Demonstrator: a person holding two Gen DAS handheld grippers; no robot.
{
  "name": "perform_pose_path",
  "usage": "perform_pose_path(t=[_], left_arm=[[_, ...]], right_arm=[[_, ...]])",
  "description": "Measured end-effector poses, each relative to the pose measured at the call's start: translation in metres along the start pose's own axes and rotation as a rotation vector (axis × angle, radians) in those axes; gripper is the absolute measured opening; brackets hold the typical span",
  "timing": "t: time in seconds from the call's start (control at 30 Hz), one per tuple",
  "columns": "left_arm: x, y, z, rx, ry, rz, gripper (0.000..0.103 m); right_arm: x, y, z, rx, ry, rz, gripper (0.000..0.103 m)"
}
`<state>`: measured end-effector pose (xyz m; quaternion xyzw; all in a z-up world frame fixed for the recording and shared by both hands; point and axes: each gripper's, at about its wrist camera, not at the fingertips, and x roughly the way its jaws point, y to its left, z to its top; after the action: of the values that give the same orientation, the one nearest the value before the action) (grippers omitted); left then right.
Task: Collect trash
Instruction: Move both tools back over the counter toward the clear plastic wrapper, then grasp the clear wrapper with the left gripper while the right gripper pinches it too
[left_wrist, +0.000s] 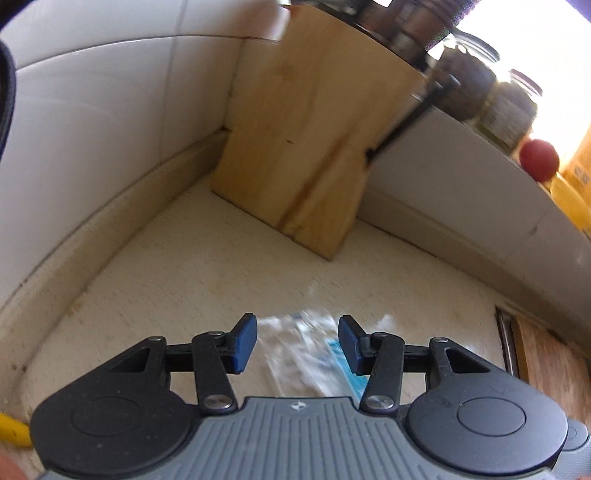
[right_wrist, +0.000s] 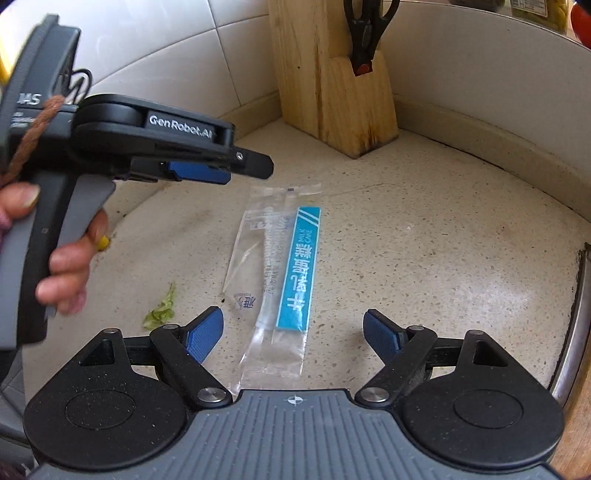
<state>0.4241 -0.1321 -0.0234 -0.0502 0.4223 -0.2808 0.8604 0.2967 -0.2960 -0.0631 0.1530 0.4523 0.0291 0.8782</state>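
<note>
Speckled cream countertop (right_wrist: 424, 229) ran back into a corner of white tiled wall (left_wrist: 92, 122). Between the blue pads of the left gripper (left_wrist: 297, 341), whose fingers stood apart with a clear gap, a blurred clear wrapper (left_wrist: 306, 354) showed on the counter below. The right gripper (right_wrist: 293, 332) had its fingers spread wide as well, holding nothing, and the wrapper's (right_wrist: 275, 280) near end lay on the counter between them.

That wrapper was a long, flat, empty sleeve of transparent plastic, slightly crinkled, with a bright blue strip down its right side carrying white characters and the words MILK CAKE, and faint grey print on the clear part. It ran lengthwise from about 6 o'clock toward 12 o'clock in the right wrist view.

In that view the left gripper (right_wrist: 255, 166) hung above the wrapper's far end at about 10 o'clock, seen side-on, a hand (right_wrist: 66, 258) wrapped round its grey handle. At 8 o'clock from the wrapper lay a small green leaf scrap (right_wrist: 160, 310). At 12 o'clock a pale wooden knife block (right_wrist: 325, 85) stood in the corner, black-handled scissors (right_wrist: 365, 33) slotted in its side. At 3 o'clock a metal sink rim (right_wrist: 576, 325) edged the counter. Jars (left_wrist: 469, 85) and a red ball-like object (left_wrist: 538, 159) sat along a ledge at 1 o'clock in the left wrist view.
</note>
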Motion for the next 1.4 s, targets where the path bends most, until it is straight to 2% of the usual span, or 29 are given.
perform_pose_path(t=[0.3,0.47,0.6,0.83,0.97,1.03,1.1,1.13,1.2,1.23,1.3,1.37,1.4], left_arm=[[0.027,0.041,0.003,-0.156,0.121,-0.176,0.045],[0.039,0.051,0.001,-0.249,0.146,-0.301,0.045],[0.053,0.048,-0.004,-0.31,0.202,-0.422,0.045],[0.061,0.012,-0.003,-0.212,0.231,-0.428,0.045],[0.063,-0.004,-0.001,-0.15,0.221,-0.394,0.043],[0.064,-0.009,-0.001,-0.139,0.217,-0.375,0.036],[0.066,-0.01,-0.002,-0.141,0.221,-0.361,0.016],[0.066,-0.009,-0.004,-0.15,0.223,-0.366,0.013],[0.063,-0.009,-0.006,-0.166,0.219,-0.37,0.009],[0.061,-0.009,-0.008,-0.167,0.215,-0.367,0.008],[0.052,-0.007,-0.011,-0.164,0.203,-0.366,0.007],[0.044,-0.007,-0.012,-0.166,0.191,-0.379,0.007],[0.041,-0.007,-0.013,-0.167,0.184,-0.38,0.007]], right_arm=[[0.005,0.012,-0.003,-0.073,0.009,0.001,0.087],[0.008,0.01,-0.002,-0.075,0.005,0.003,0.088],[0.008,0.01,-0.003,-0.079,-0.007,0.004,0.088],[0.008,0.006,0.0,-0.079,-0.014,-0.022,0.085],[0.007,0.002,0.003,-0.032,-0.008,0.019,0.088],[0.009,0.003,0.005,-0.014,-0.014,0.016,0.088],[0.013,0.007,0.005,-0.024,-0.03,-0.004,0.089],[0.016,0.009,0.005,-0.045,-0.041,-0.041,0.088],[0.021,0.014,0.003,-0.097,-0.054,-0.127,0.083],[0.021,0.016,0.002,-0.124,-0.061,-0.158,0.075],[0.017,0.012,0.001,-0.124,-0.064,-0.168,0.064],[0.01,0.006,0.001,-0.115,-0.058,-0.169,0.04],[0.007,0.003,0.001,-0.106,-0.052,-0.164,0.035]])
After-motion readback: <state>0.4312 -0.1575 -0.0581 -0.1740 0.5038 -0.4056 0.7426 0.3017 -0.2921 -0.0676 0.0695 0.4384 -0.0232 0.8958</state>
